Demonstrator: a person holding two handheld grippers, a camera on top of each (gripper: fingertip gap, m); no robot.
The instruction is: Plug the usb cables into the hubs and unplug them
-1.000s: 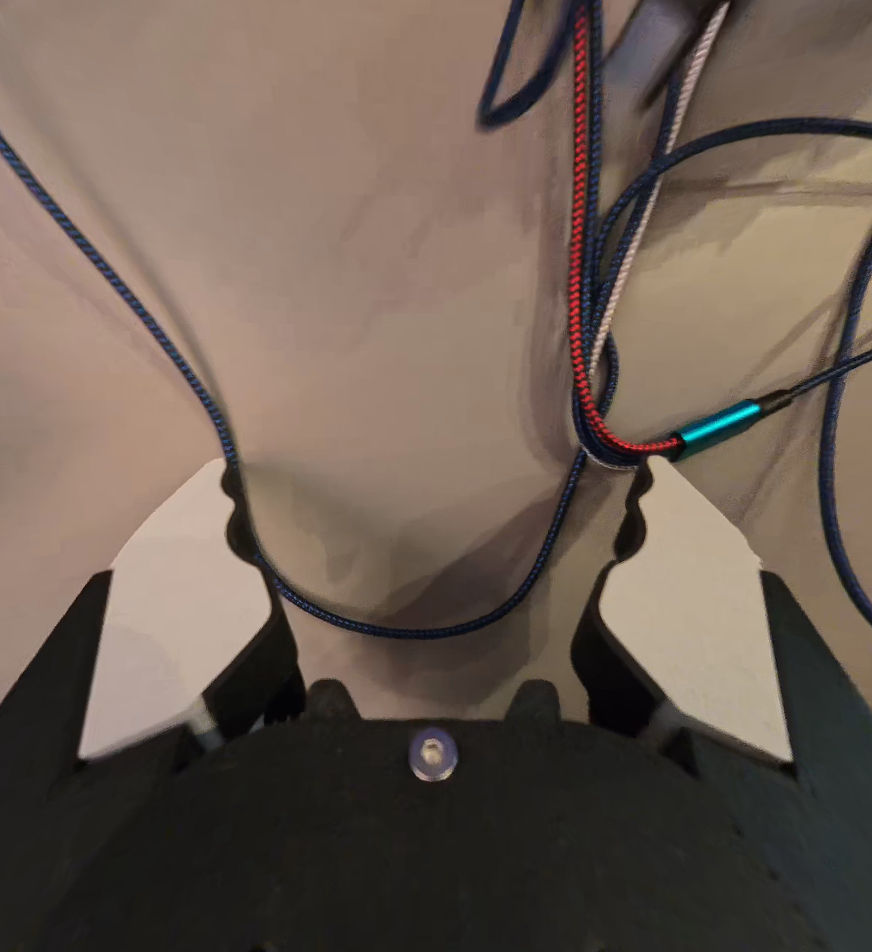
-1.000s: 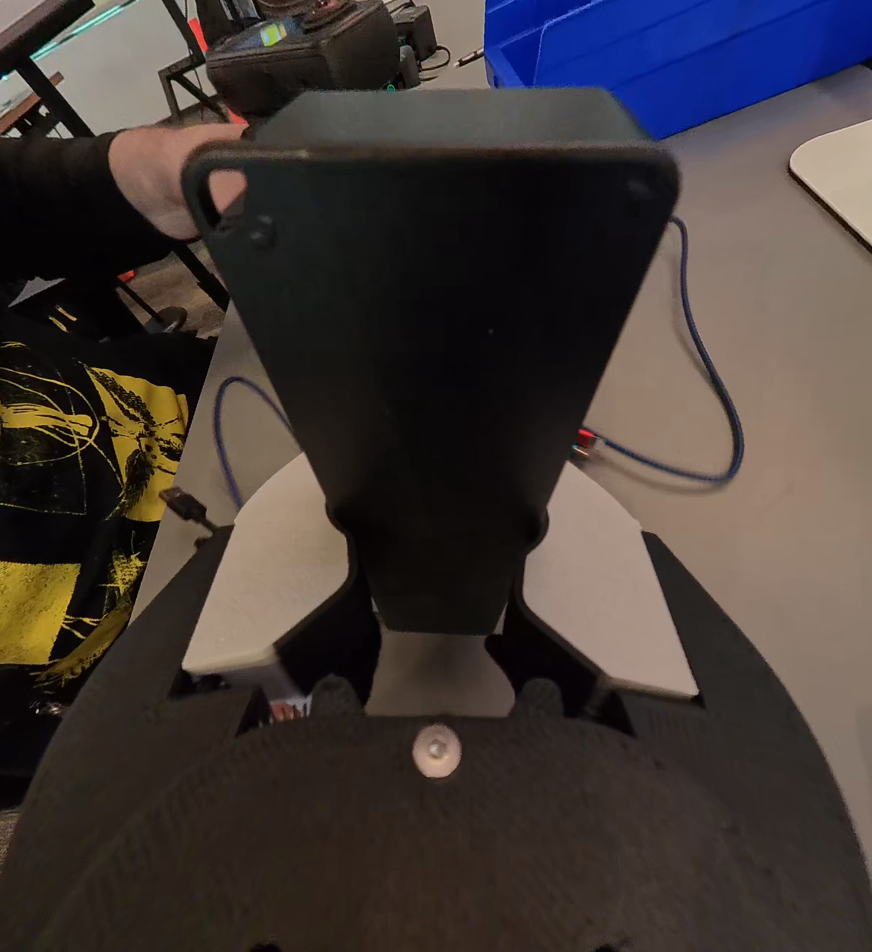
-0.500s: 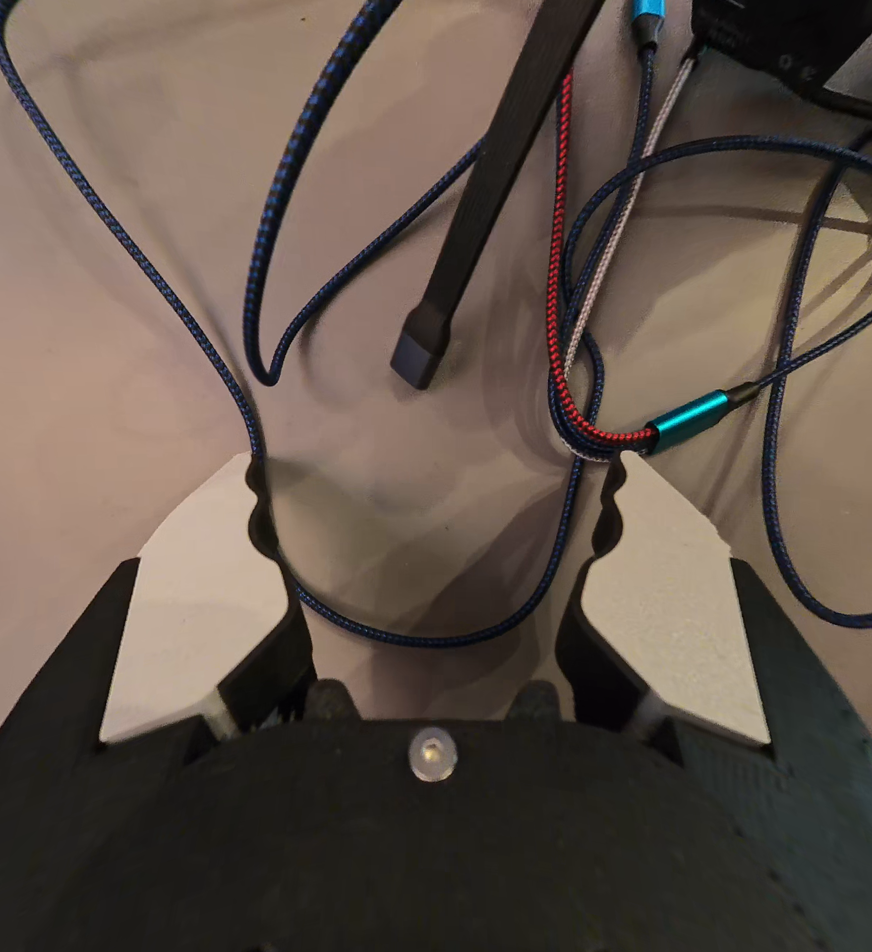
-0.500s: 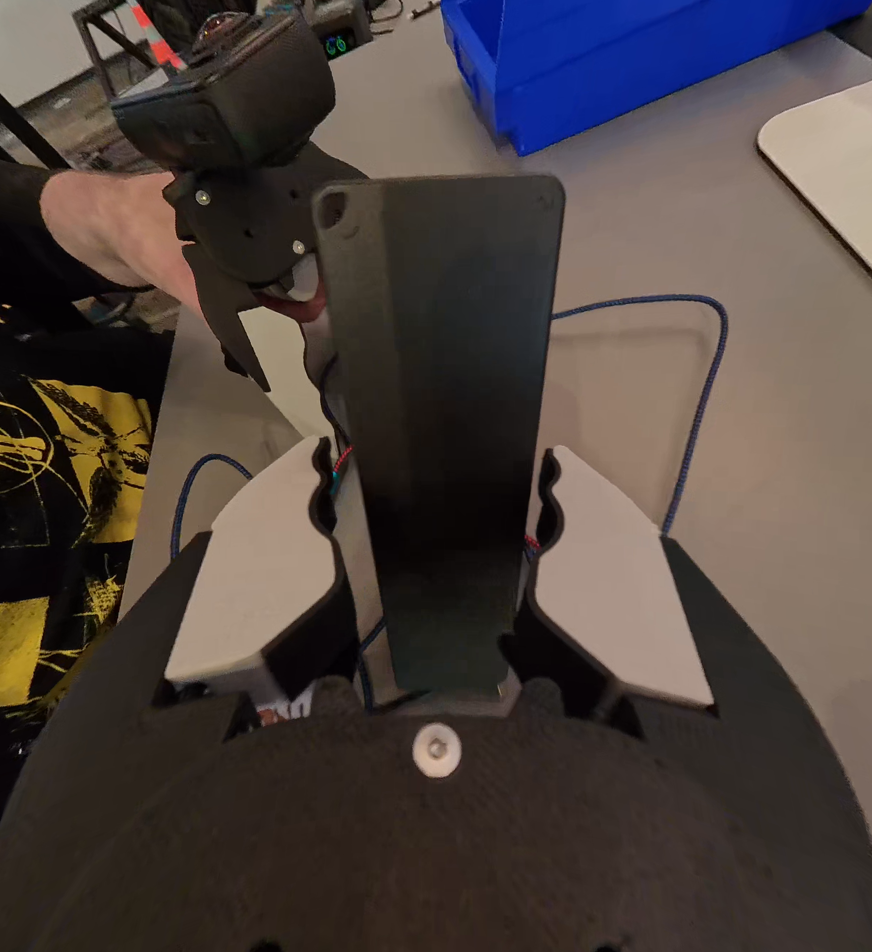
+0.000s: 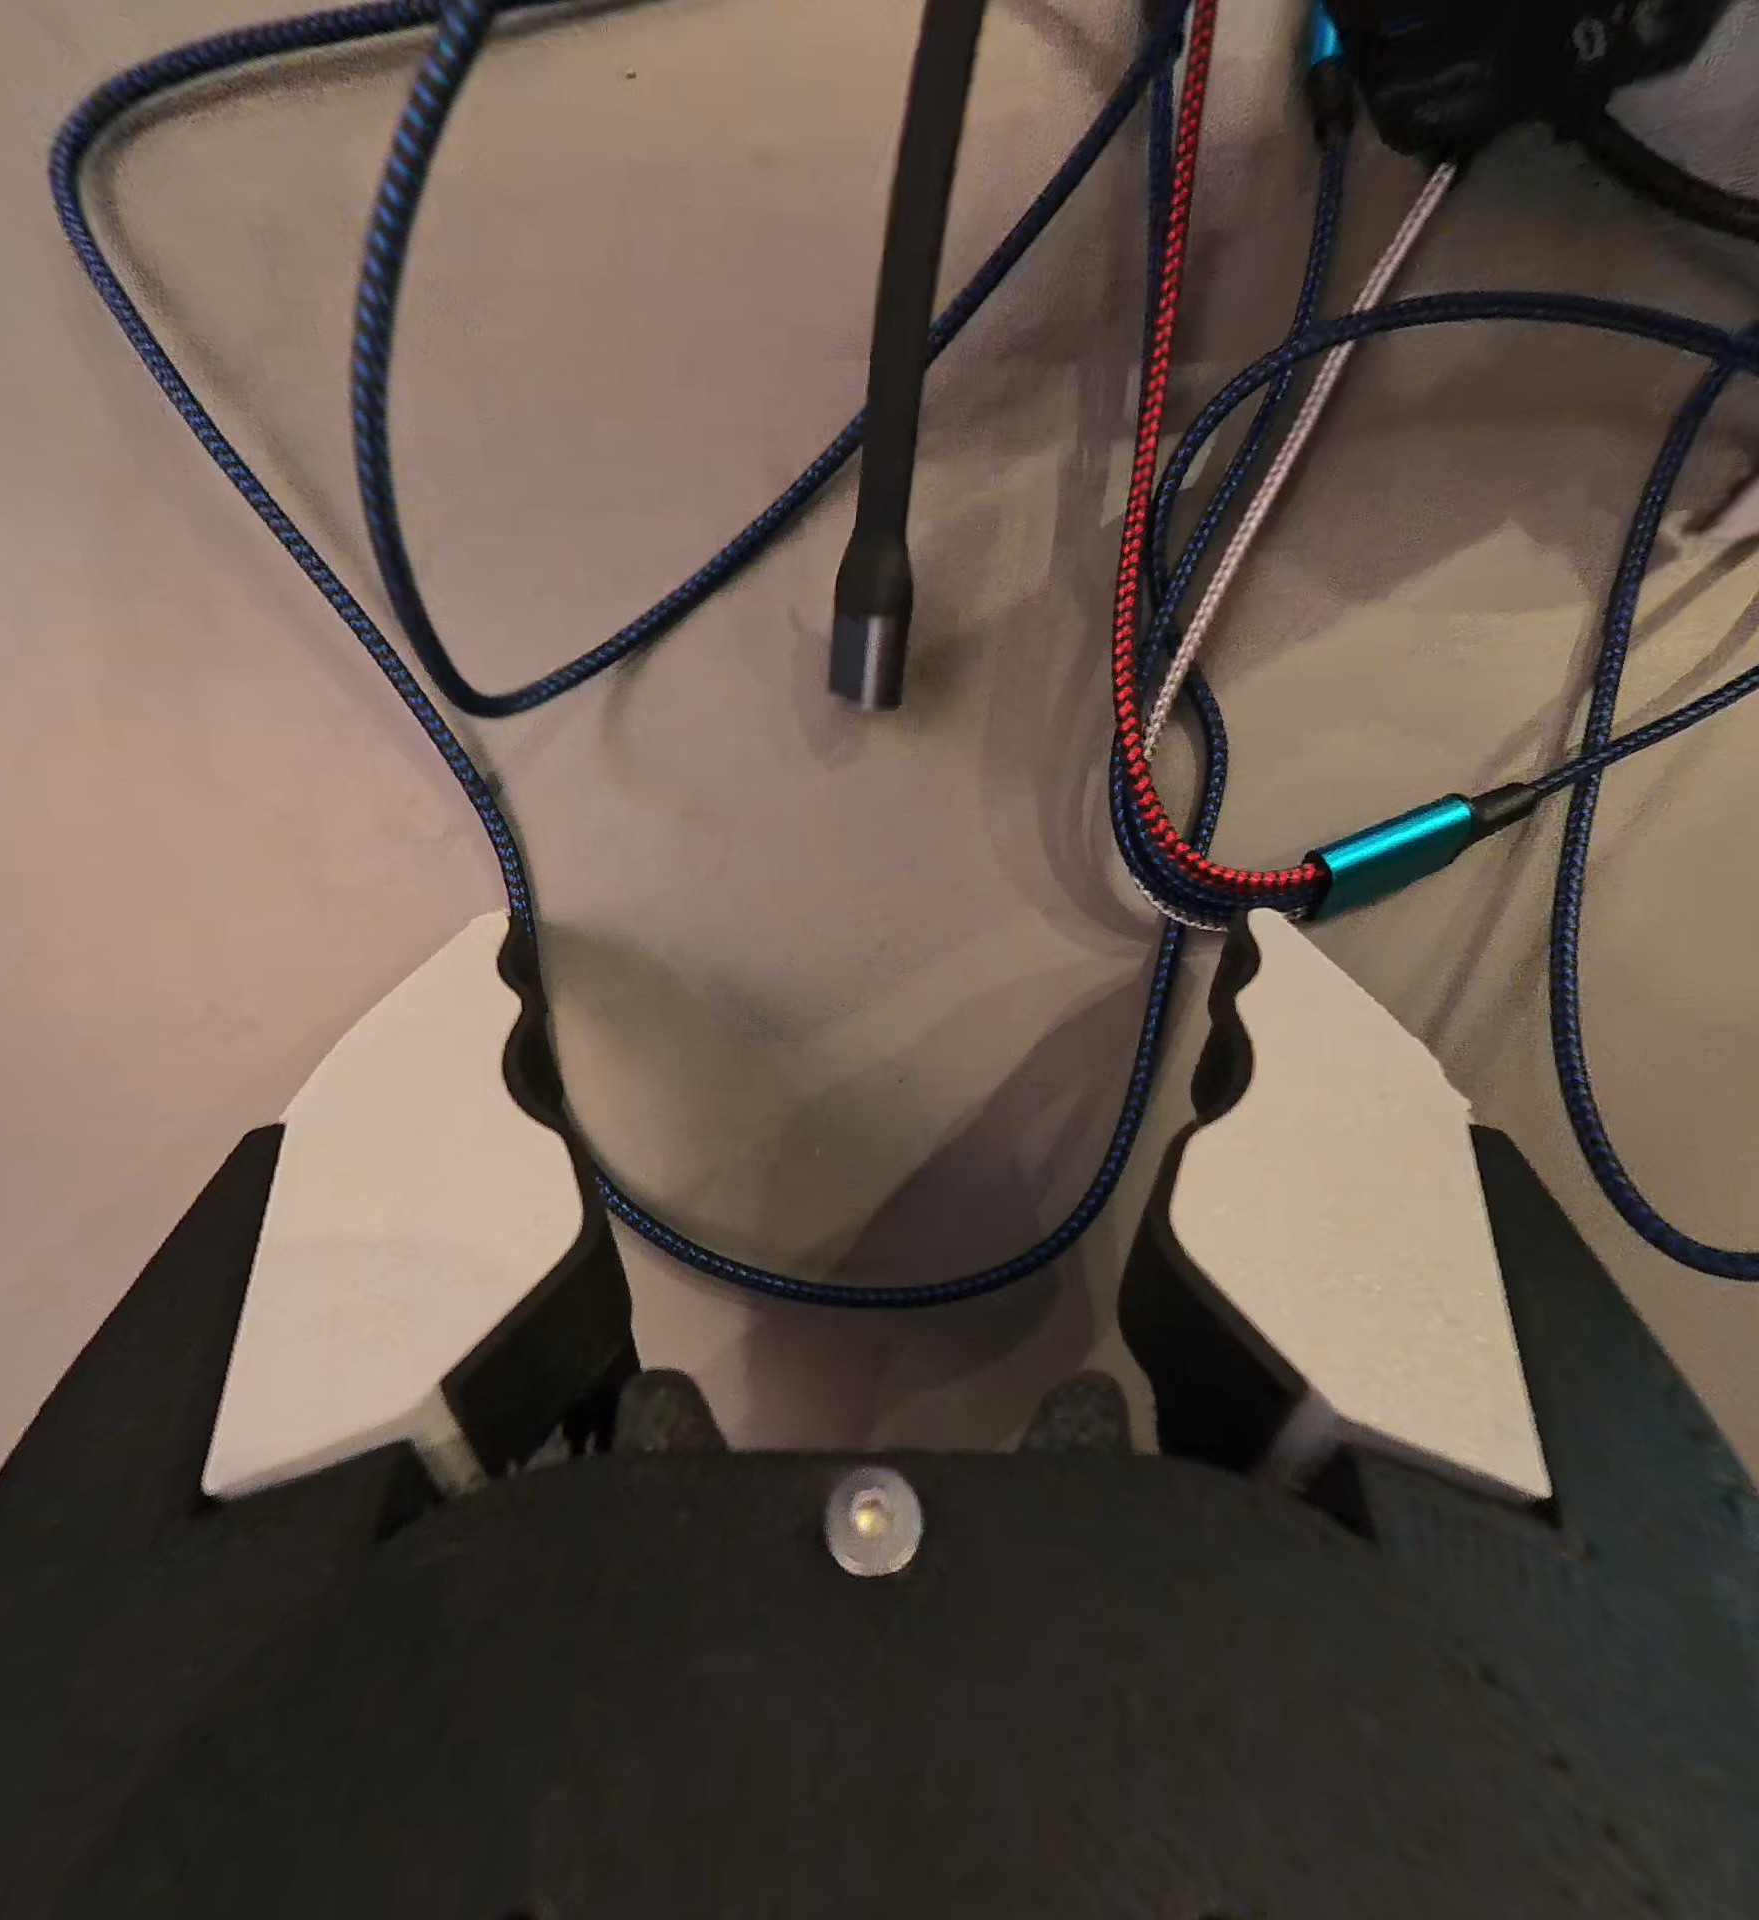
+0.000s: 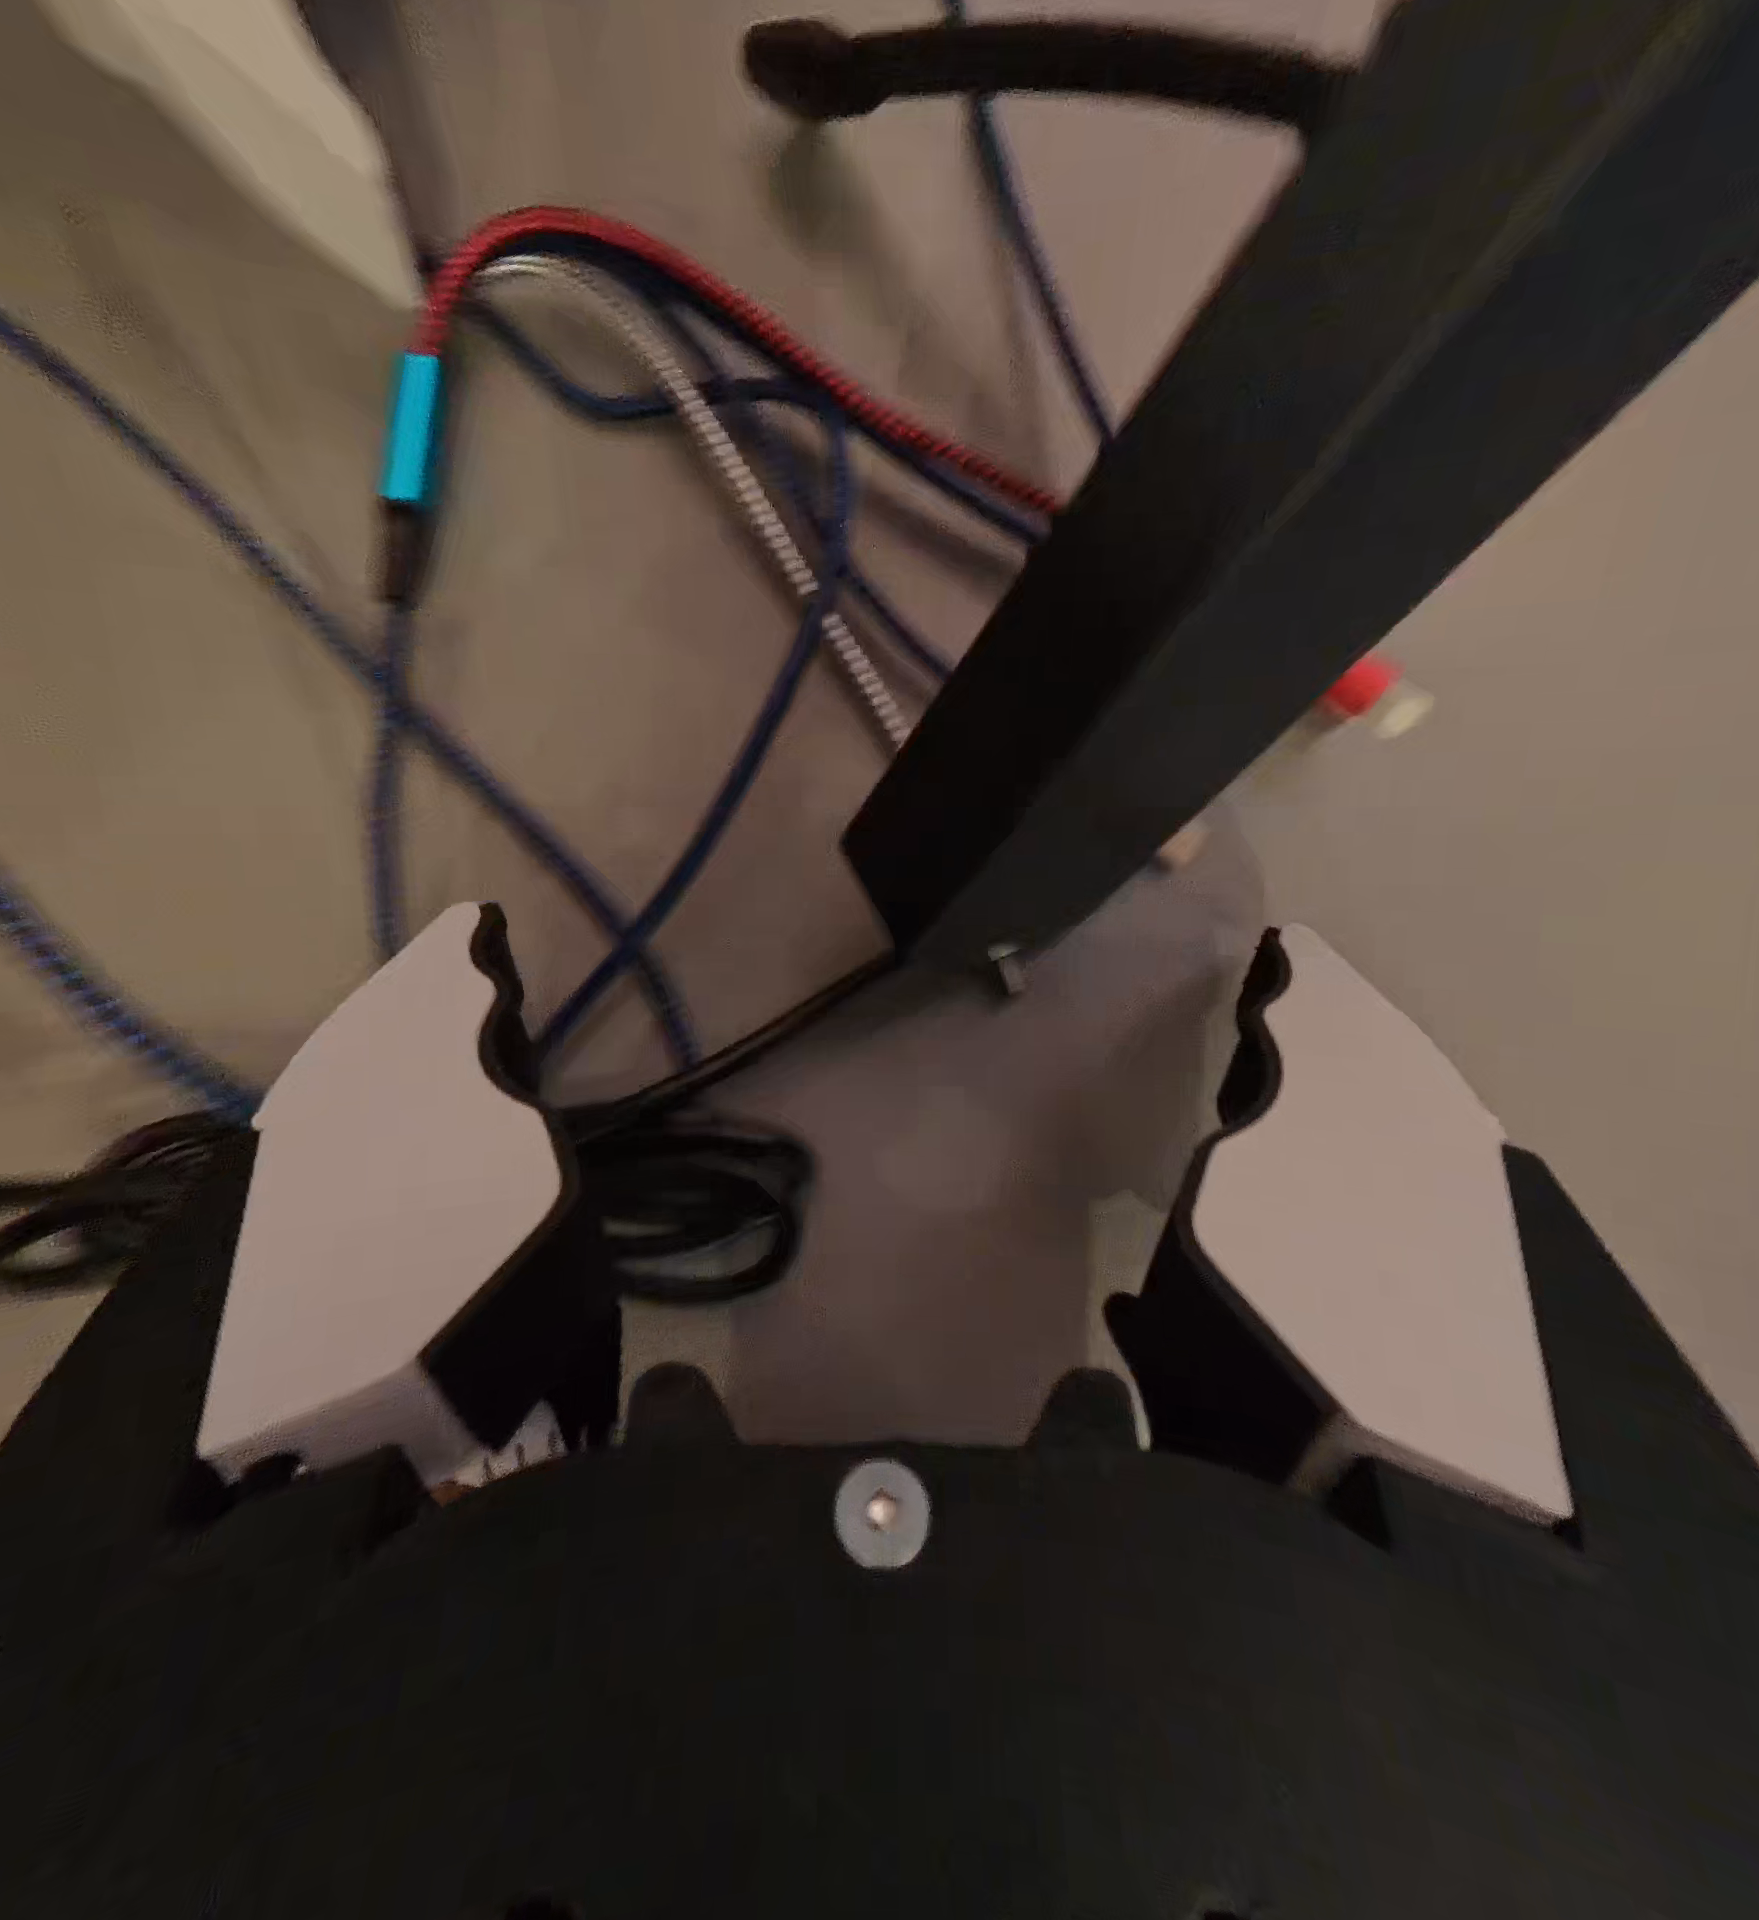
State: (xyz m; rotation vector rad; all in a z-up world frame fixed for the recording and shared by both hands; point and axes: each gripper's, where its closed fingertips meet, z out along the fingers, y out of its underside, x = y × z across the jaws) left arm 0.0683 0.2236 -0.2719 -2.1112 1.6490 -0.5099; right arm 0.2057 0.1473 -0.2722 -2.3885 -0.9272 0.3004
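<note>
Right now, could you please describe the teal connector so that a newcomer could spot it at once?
On the grey table, find the cable tangle beyond the left gripper's right-hand fingertip. The teal connector lies there, joined to the red braided cable; it is the only shiny teal metal sleeve.

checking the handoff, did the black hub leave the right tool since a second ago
Yes. The black hub sat between the right tool's fingers; now it lies beyond them, toward the teal connector.
</note>
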